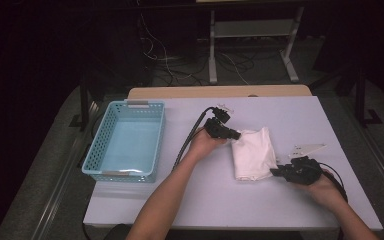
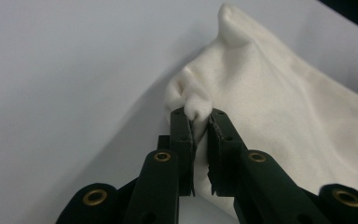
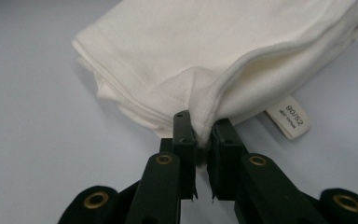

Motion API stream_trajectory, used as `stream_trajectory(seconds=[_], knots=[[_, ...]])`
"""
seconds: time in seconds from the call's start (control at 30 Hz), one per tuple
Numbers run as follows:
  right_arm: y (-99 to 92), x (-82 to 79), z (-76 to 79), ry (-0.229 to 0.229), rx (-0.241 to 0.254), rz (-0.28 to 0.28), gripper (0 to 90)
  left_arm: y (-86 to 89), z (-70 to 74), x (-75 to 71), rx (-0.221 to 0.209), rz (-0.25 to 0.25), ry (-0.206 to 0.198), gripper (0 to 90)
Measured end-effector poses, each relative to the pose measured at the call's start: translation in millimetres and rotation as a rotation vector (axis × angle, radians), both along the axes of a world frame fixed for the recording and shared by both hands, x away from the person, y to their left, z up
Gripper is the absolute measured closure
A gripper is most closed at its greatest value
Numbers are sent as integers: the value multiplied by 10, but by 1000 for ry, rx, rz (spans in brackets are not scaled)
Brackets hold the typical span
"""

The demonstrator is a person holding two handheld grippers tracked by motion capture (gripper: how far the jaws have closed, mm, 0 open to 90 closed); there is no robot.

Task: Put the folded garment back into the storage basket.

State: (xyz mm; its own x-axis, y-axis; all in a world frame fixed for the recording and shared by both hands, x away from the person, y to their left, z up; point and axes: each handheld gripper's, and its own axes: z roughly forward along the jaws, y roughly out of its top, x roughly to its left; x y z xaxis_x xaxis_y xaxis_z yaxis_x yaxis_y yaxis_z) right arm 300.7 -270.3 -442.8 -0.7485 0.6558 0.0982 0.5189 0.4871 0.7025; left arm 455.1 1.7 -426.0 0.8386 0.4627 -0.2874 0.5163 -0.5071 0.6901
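Two forearms come in from the near edge of the desk [image 1: 260, 200], each hand carrying one hand-held gripper. Nearest is the right hand-held gripper [image 1: 276, 172], low over the desk at the near right corner of the one folded white cloth [image 1: 252, 152]. In the right gripper view its two black jaws are clenched on a hemmed corner of the cloth [image 3: 205, 60], the fabric pinched between the pads, and one small white label [image 3: 289, 116] with printed figures hangs out just beside the jaws.

The cloth lies flat on the desk, right of centre, between the two tools. A little farther off, the left hand-held gripper [image 1: 235, 134] meets its far left corner. In the left gripper view the jaws grasp a small bunched fold of the cloth [image 2: 279, 102], which puckers up above the tips.

To the left, well apart from the cloth, stands one light blue basket [image 1: 111, 131] with slotted walls. One grey three-cornered plate [image 1: 307, 148] shows just right of the cloth. Past the desk's far edge, one pale metal frame [image 1: 252, 45] stands on the floor among loose cables.
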Motion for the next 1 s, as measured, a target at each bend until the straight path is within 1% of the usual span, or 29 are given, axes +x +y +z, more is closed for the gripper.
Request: stream_trajectory(seconds=[0.1, 0.23, 0.27, 0.43, 0.73, 0.83, 1.0], knots=[[6, 0, 39, -5, 29, 4, 815, -4, 75, -16, -2, -5, -10, 808], [37, 2, 82, -16, 50, 10, 815, -16, 179, -23, -9, -22, -16, 808], [40, 4, 94, -20, 54, 14, 815, -23, 205, -26, -8, -24, -17, 807], [62, 11, 173, -30, 105, 18, 814, -54, 308, -36, 5, -36, -30, 807], [166, 17, 292, -56, 140, 45, 814, -74, 418, -30, 15, -39, -42, 807], [199, 28, 335, -64, 156, 57, 814, -65, 454, -26, 14, -41, -38, 807], [288, 45, 398, -77, 157, 83, 814, -40, 540, -29, 23, -41, -46, 806]])
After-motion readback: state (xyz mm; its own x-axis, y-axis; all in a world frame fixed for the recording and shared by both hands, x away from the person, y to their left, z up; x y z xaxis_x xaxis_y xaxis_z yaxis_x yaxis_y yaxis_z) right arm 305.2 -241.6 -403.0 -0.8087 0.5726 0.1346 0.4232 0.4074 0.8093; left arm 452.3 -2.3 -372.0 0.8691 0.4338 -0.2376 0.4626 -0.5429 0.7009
